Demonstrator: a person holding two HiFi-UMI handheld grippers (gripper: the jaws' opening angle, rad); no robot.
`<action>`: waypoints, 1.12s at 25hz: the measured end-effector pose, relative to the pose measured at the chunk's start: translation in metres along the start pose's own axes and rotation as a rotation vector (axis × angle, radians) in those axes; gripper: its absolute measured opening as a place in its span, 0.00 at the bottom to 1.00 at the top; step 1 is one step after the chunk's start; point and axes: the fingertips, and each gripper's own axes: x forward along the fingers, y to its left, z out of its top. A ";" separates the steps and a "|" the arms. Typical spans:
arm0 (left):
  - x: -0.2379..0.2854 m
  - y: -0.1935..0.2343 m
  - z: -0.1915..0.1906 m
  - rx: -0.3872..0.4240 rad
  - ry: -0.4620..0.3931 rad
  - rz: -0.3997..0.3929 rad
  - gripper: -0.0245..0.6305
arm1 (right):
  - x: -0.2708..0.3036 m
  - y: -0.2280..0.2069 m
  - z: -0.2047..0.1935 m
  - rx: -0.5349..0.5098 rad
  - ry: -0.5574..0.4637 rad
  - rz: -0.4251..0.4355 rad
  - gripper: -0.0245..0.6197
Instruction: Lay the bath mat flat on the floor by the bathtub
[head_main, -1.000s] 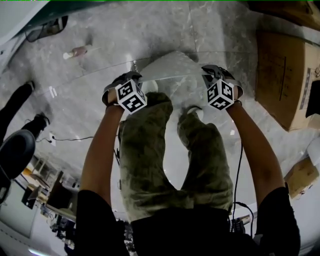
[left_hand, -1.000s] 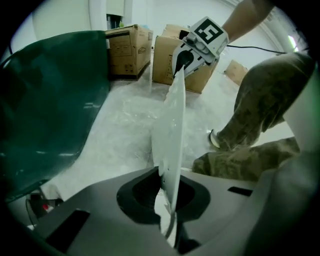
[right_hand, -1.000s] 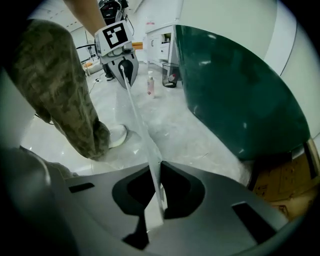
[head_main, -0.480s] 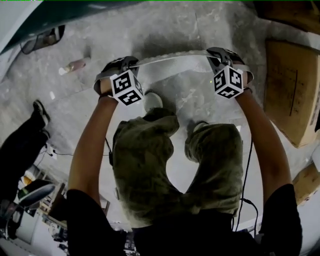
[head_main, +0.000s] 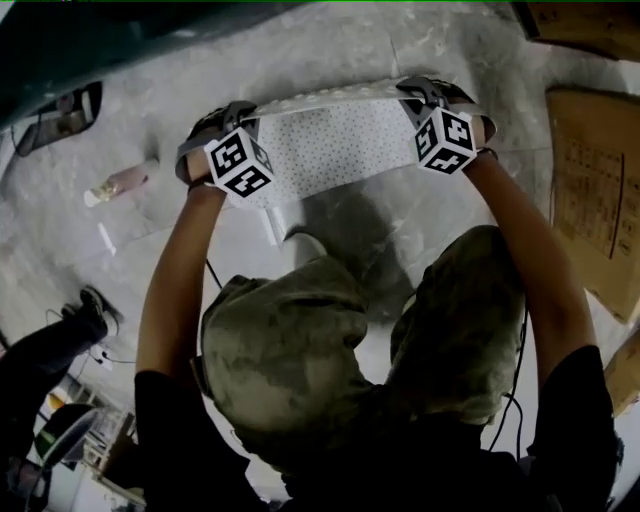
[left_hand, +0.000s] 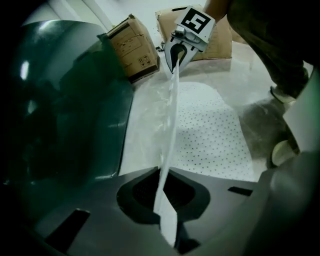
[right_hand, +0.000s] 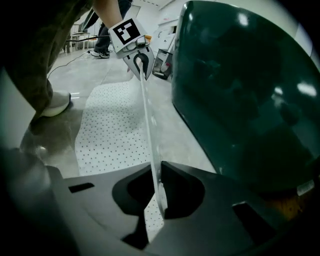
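The white perforated bath mat (head_main: 330, 145) hangs stretched between my two grippers, low over the marble floor beside the dark green bathtub (head_main: 90, 30). My left gripper (head_main: 250, 110) is shut on its left top corner and my right gripper (head_main: 408, 90) is shut on its right top corner. In the left gripper view the mat's edge runs from my jaws (left_hand: 165, 200) to the right gripper (left_hand: 175, 55), and the dotted sheet (left_hand: 210, 135) drapes onto the floor next to the tub (left_hand: 65, 110). The right gripper view mirrors this: jaws (right_hand: 155, 197), mat (right_hand: 110, 125), left gripper (right_hand: 140, 62), tub (right_hand: 240, 95).
A small bottle (head_main: 120, 183) lies on the floor at the left. Cardboard boxes (head_main: 595, 200) stand at the right, with another box (left_hand: 132, 47) near the tub's end. The holder's shoe (head_main: 300, 245) is just behind the mat. Another person's foot (head_main: 95, 305) is at the far left.
Both grippers have sunk and moved forward toward the tub with the mat. The mat, seen edge-on before, now shows its dotted face and its lower part reaches the floor.
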 end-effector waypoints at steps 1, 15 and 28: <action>0.009 0.004 -0.003 -0.009 -0.003 0.017 0.08 | 0.008 -0.001 0.000 -0.014 0.000 -0.001 0.08; 0.065 0.068 0.010 0.029 -0.064 0.098 0.08 | 0.046 -0.066 -0.009 0.050 0.092 -0.087 0.08; 0.089 0.079 -0.018 -0.159 -0.083 0.133 0.29 | 0.067 -0.098 -0.034 0.191 0.112 -0.199 0.32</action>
